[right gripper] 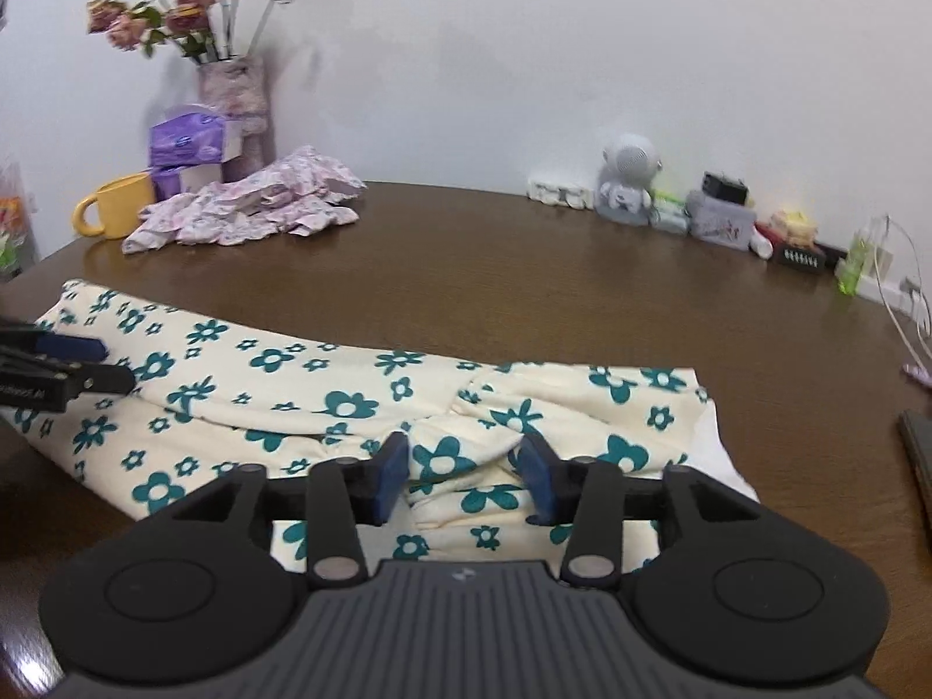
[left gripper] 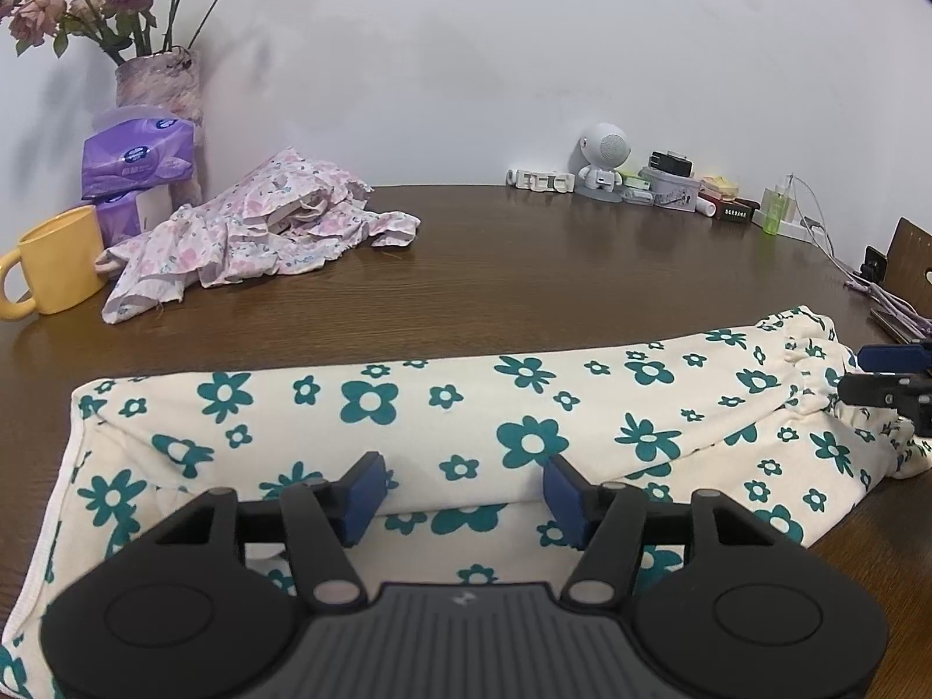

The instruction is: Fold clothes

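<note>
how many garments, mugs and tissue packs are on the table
garments: 2, the green-flowered one and the crumpled pink one
mugs: 1, yellow
tissue packs: 2, purple, one stacked on the other
total: 5

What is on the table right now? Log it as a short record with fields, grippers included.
surface: brown wooden table
main garment: cream garment with teal flowers, folded into a long band across the near side
second garment: pink floral garment, crumpled at the far left
left gripper: open, over the cream garment, pads not pressing on it
right gripper: open, at the gathered end of the same garment
far left: yellow mug, purple tissue packs, vase of flowers
far right: white robot figure
</note>
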`<state>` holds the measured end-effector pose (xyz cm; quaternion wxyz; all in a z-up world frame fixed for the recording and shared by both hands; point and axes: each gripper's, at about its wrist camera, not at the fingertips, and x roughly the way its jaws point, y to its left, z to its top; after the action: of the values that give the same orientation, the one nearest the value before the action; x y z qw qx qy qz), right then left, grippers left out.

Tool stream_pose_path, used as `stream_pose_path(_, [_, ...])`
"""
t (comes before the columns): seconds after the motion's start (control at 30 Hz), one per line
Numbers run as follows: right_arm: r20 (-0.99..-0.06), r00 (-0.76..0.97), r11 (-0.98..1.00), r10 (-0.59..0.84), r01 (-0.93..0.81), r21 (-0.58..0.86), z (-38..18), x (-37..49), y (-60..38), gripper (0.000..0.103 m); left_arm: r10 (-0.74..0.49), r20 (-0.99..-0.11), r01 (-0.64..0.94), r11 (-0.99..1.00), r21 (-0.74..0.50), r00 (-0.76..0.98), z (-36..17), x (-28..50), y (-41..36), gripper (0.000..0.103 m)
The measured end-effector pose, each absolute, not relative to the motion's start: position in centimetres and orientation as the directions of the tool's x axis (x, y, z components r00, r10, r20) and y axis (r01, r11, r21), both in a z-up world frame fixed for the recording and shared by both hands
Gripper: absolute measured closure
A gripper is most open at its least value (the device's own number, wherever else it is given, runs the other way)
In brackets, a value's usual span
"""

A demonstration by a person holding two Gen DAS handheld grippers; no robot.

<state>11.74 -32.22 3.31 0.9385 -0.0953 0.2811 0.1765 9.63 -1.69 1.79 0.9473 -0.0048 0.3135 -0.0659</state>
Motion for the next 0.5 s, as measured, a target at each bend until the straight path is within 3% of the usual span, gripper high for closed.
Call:
stream_pose_path(0.1, [-0.575, 0.777, 0.900, 0.256, -0.409, -0.153, 3.2, 12.0, -31.6, 0.045, -0.126, -0.594, 0.123, 0.991, -0.046, 0.795, 1.8, 9.6, -1.9, 0.040])
stream_pose_path(0.3, [-0.607, 0.750, 0.876, 0.264, -0.450, -0.174, 2.2, 13.6, -30.4, 0.048, -0.127, -0.593, 0.123, 0.991, -0.048, 0.795, 1.7, 9.5, -1.9, 0.040])
stream_pose_path(0.33, [-0.610, 0.746, 0.872, 0.266, -0.456, -0.177, 2.1, 13.8, -30.2, 0.052, -0.127, -0.593, 0.123, 0.991, -0.048, 0.795, 1.7, 9.5, -1.9, 0.040])
stream_pose_path(0.4, [-0.616, 0.739, 0.868, 0.273, -0.465, -0.173, 2.2, 14.1, -30.2, 0.081, -0.128, -0.593, 0.123, 0.991, -0.048, 0.795, 1.8, 9.6, -1.8, 0.040])
stream_pose_path(0.5, [-0.605, 0.756, 0.869, 0.251, -0.451, -0.203, 2.5, 14.0, -30.2, 0.098, -0.131, -0.591, 0.124, 0.991, -0.054, 0.796, 1.7, 9.5, -1.7, 0.040])
